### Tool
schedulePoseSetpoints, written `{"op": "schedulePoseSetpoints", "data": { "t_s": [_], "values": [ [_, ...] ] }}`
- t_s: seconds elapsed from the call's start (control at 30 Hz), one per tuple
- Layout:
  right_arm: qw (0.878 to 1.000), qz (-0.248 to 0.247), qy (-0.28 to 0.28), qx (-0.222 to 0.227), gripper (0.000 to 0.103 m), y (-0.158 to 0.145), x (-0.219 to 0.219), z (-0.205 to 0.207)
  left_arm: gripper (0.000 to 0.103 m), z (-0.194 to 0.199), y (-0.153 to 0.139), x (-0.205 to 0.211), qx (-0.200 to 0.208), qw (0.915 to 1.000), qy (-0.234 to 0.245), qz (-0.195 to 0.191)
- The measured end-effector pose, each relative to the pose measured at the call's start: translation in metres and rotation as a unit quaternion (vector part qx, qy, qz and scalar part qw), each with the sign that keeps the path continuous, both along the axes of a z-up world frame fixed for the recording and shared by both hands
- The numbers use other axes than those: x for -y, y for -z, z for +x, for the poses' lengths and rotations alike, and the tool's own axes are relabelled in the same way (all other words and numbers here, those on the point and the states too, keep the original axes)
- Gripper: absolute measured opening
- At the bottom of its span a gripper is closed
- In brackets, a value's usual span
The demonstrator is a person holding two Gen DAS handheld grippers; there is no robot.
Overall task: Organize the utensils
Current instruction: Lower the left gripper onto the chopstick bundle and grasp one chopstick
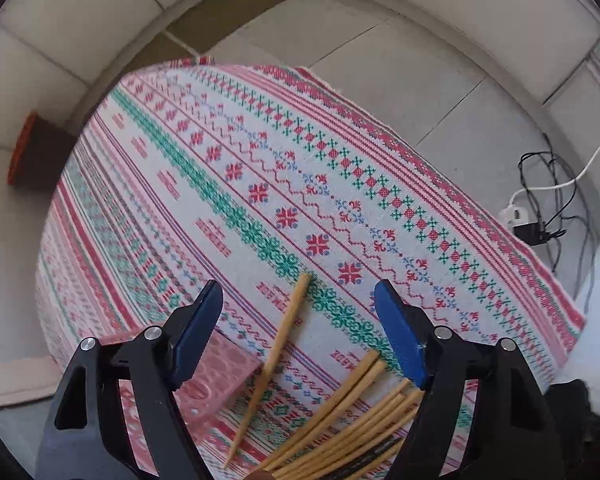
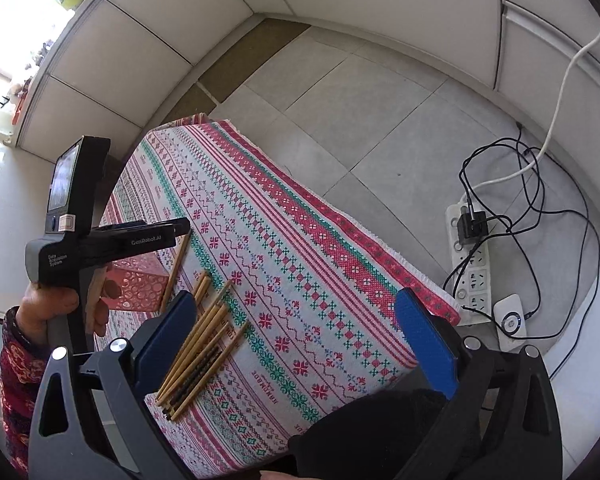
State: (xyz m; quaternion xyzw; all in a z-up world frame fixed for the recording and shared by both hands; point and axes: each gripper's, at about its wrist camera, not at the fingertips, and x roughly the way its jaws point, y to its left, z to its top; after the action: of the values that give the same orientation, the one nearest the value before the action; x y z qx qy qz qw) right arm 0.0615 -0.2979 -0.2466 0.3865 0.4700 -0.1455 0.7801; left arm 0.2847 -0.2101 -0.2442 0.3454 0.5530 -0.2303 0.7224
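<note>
The left gripper [image 1: 298, 328], jaws apart and empty, hangs over scattered thin wooden chopsticks [image 1: 284, 356]; pink perforated plastic basket [image 1: 212, 384] awaits them.

chopsticks [image 2: 198, 344] bundled on tablecloth [image 2: 300, 264], single chopstick [image 2: 175, 268] between bundle and basket [image 2: 140, 284] at left

Wooden chopsticks [image 1: 352, 412] (matt); woven tablecloth [image 1: 284, 200].

Bamboo chopsticks [image 2: 198, 354] piled on cloth; 1 chopstick [image 1: 274, 354] apart.
</note>
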Motion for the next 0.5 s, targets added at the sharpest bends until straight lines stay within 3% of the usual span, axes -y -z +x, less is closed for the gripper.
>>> {"op": "schedulePoseSetpoints", "data": {
  "t_s": [0.13,0.37,0.4,0.47,0.5],
  "values": [
    [1.0,0.01,-0.005,-0.01,0.096,0.007,0.0,0.004,0.079,-0.011,0.004,0.011,-0.021,0.999,0.039,0.003],
    [1.0,0.007,0.004,-0.02,0.096,0.012,0.002,0.005,0.073,0.006,0.039,0.01,-0.079,0.9968,0.015,0.008],
    [1.0,0.01,0.006,-0.023,0.096,0.014,0.004,0.005,0.065,0.013,0.048,0.006,-0.083,0.9964,0.012,0.015],
    [0.999,0.018,0.008,-0.027,0.096,0.017,0.005,0.005,0.059,0.019,0.051,-0.001,-0.108,0.9942,0.001,0.0],
    [0.999,0.019,0.008,-0.029,0.096,0.018,0.005,0.005,0.049,0.021,0.052,-0.002,-0.13,0.9915,-0.005,-0.01]
  ]
}}
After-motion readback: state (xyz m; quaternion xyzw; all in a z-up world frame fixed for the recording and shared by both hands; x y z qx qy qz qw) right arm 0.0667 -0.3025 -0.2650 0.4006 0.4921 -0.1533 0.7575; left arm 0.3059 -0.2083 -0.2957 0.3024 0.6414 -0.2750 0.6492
